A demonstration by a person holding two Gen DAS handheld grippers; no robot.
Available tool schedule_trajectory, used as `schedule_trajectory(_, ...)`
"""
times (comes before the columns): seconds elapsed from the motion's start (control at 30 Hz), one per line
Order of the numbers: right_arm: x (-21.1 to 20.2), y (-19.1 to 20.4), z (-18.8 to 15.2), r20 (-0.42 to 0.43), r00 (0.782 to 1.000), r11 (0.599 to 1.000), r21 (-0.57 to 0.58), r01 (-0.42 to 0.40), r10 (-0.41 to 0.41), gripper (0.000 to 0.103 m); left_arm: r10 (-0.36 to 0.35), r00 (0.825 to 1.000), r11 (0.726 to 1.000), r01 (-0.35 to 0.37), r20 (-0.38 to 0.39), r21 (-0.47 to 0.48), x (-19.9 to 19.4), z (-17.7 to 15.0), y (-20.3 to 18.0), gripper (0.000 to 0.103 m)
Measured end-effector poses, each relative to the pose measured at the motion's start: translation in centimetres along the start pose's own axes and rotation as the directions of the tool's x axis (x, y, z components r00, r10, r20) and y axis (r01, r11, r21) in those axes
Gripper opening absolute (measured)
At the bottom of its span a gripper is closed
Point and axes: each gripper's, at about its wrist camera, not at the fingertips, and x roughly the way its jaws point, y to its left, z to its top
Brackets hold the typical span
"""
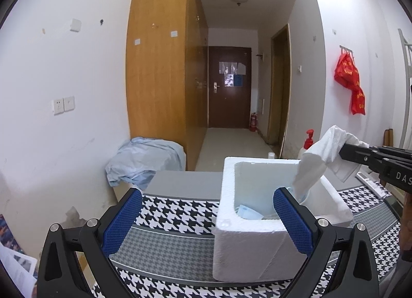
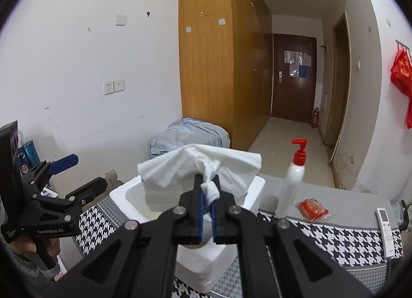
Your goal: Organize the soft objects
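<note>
Faintly, "GenRobot.AI" on left gripper.

Both wrist views are evenly and fairly brightly lit by soft indoor light, with shadows faint. The hallway floor carries a pale sheen. Fisheye distortion bows the wardrobe and walls, and black vignetting rims every corner. The dark door at the far end looks slightly soft.
</note>
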Motion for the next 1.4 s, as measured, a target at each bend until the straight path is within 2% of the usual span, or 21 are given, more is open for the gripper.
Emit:
schedule_trajectory(0.63, 2.5, 1.0, 0.4, -0.075, 0.997, 1.0, 0.016, -0.017, 0.018, 0.007, 0.022, 1.0, 0.999, -0.021, 0.009, -0.034, -1.2, -0.4, 1.9, 0.102)
schedule_trajectory(0.73, 3.2, 1.0, 0.2, -0.091, 0.996, 1.0, 0.024, -0.009, 0.011, 0.026, 0.02, 1.0, 0.999, -0.02, 0.01, -0.03, -1.3, -0.5, 1.8, 0.102)
schedule_trajectory(0.8, 3.5, 0.9, -0.1, -0.103, 0.995, 1.0, 0.027, -0.003, 0.006, 0.043, 0.023, 1.0, 0.999, -0.023, 0.012, -0.032, -1.5, -0.5, 1.6, 0.102)
schedule_trajectory(0.9, 4.0, 1.3, -0.5, -0.127, 0.992, 1.0, 0.002, 0.015, -0.015, 0.057, 0.026, 1.0, 0.999, -0.026, 0.014, -0.036, -1.5, -0.4, 1.5, 0.102)
schedule_trajectory(1.0, 4.0, 1.5, -0.8, -0.141, 0.99, 1.0, 0.005, -0.001, 0.001, 0.072, 0.026, 1.0, 0.999, -0.025, 0.016, -0.038, -1.5, -0.3, 1.3, 0.102)
schedule_trajectory(1.2, 2.9, 1.4, -0.8, -0.109, 0.994, 1.0, -0.003, -0.007, 0.007, 0.089, 0.027, 0.999, 0.999, -0.027, 0.022, -0.032, -1.9, -0.5, 1.2, 0.102)
schedule_trajectory(1.4, 1.9, 1.3, -0.9, -0.102, 0.995, 1.0, -0.003, -0.018, 0.018, 0.097, 0.038, 0.999, 0.999, -0.037, 0.019, -0.035, -2.4, -0.5, 0.9, 0.102)
